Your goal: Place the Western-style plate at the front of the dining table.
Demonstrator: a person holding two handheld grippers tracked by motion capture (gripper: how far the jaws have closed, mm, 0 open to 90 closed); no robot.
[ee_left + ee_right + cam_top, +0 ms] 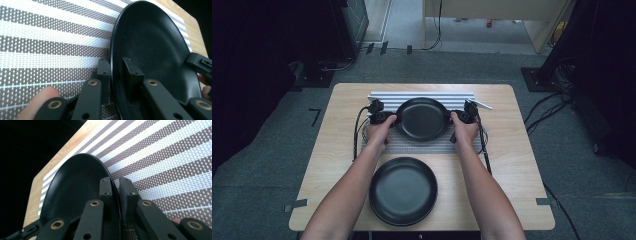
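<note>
High view, left claw (391, 118) and right claw (454, 117) each clamping black plate (422, 119) rim

- Grey carpet (452, 65) spreads beyond and to both sides of the tongs.
- Pale wooden furniture (492, 12) stands far ahead of them.
- Dark stands (562, 50) and cables (542, 107) lie to their right.
- Dark equipment (347, 25) sits ahead to their left.

One plate (421, 118) sits on the mat (412, 145) toward the table's (517, 165) far side, another plate (403, 190) nearer, off the mat.
</note>
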